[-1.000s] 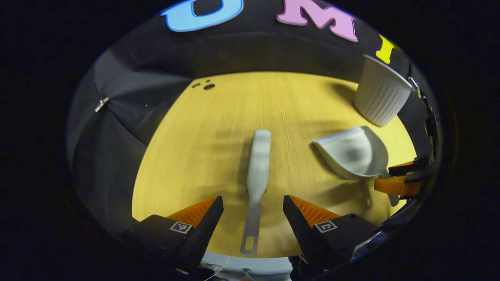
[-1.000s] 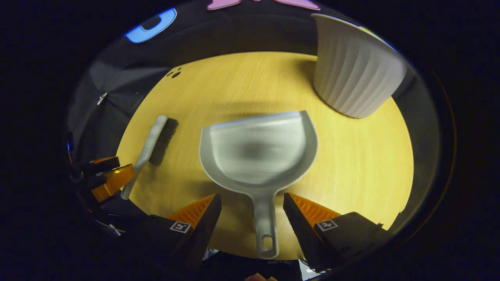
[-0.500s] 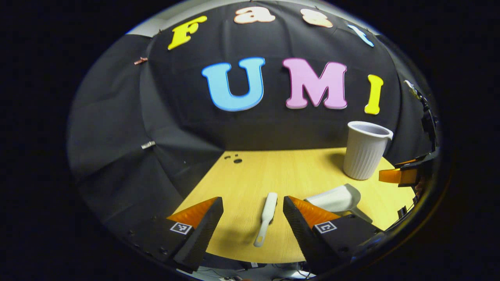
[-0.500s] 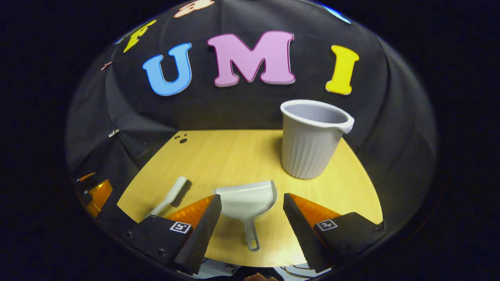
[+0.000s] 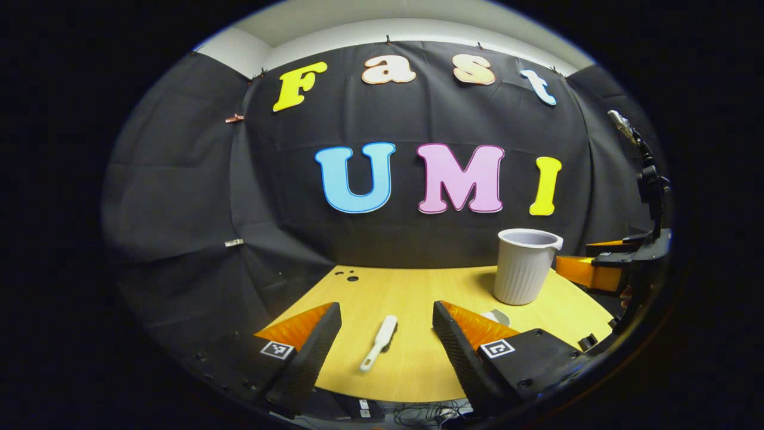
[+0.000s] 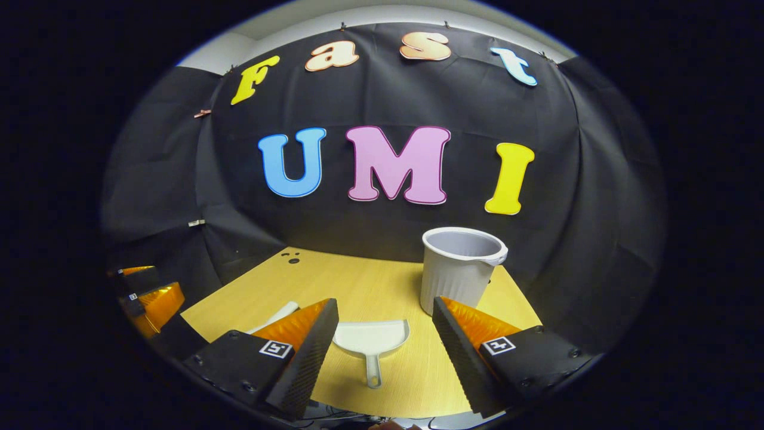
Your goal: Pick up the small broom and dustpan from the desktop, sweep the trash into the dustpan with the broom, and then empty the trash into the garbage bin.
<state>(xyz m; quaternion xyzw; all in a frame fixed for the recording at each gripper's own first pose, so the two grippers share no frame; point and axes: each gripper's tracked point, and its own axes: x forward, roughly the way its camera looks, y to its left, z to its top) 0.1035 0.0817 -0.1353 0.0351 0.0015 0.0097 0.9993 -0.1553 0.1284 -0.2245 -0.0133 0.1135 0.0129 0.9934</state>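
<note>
- Pale wood was the desktop (image 6: 370,280) under us, and on it we saw the small broom (image 5: 378,351) lying flat, handle toward the near edge.
- We found the dustpan (image 6: 371,337) just right of it, mouth facing the back wall, handle toward us.
- The garbage bin (image 6: 458,276), a ribbed whitish cup, stood upright beyond the dustpan; from this low angle we could not tell what lay inside.
- Our left gripper (image 5: 387,334) hung above the table's near edge, spread wide, gripping nothing, the broom framed between its fingers.
- Our right gripper (image 6: 385,334) was likewise parted and empty, lined up on the dustpan.
- No trash was plain to us; a few dark specks (image 5: 348,276) at the far left corner may have been holes.
- Both tools down and both grippers free would suit a moment ahead of the pick-up, or one after the tools were set back; we could not settle which.
</note>
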